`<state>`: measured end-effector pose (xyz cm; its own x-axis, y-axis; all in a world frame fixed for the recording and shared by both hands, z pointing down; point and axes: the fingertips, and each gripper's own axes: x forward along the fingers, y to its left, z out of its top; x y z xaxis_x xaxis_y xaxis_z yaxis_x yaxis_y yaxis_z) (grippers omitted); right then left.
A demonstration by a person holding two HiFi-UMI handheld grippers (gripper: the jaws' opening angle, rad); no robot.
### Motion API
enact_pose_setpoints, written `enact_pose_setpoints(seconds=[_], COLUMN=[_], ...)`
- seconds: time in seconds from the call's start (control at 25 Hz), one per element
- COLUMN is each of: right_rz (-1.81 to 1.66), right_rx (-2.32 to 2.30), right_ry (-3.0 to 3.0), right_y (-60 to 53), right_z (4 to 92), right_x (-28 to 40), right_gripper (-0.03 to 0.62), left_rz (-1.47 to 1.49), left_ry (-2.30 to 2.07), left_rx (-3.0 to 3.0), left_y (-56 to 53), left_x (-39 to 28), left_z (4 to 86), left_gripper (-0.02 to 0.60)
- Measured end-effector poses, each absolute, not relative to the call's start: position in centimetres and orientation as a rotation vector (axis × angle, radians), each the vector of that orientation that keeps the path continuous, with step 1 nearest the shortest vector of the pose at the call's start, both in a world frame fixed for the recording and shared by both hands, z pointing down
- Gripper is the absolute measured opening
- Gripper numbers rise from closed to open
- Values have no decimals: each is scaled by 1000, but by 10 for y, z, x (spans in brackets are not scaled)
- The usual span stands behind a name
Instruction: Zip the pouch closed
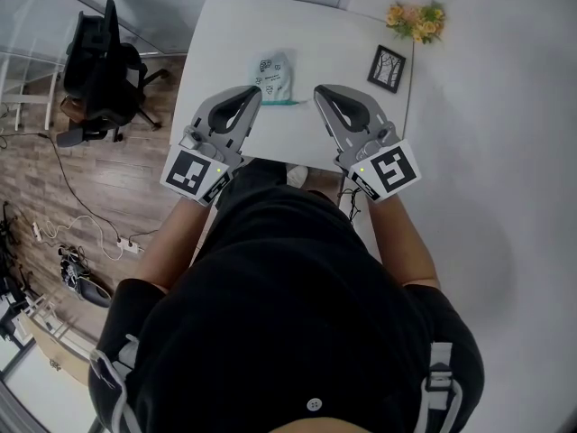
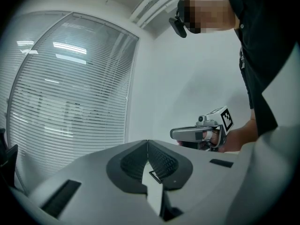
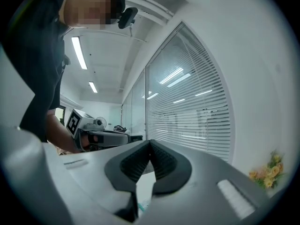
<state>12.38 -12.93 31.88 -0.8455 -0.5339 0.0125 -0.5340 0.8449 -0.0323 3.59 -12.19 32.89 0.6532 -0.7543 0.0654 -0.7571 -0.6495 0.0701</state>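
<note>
You hold the left hand-held gripper point(image 1: 255, 93) and the right hand-held gripper point(image 1: 318, 92) level over the white bench point(image 1: 225, 34), each with its jaws pressed together and gripping nothing. The pouch point(image 1: 273, 77) lies flat on the bench just beyond and between the two tips. A small picture frame point(image 1: 386, 68) and yellow flowers point(image 1: 416, 20) sit to the right.

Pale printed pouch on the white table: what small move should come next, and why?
Probably open both jaws and lower toward the pale printed pouch: the left gripper and right gripper are held shut and empty, either side of its teal zip edge.
</note>
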Motion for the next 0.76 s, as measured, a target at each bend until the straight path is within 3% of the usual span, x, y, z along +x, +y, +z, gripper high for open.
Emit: enact_pose_setpoints(seconds=[0.76], right_rz=[44], right_rx=[906], right_ry=[-2991], right_y=[-133], right_z=[320], right_x=[130], right_gripper=[11], left_rz=[99], left_ry=[-1271], left_rx=[2765], left_y=[-122], left_x=[31], left_z=[337], left_gripper=[9])
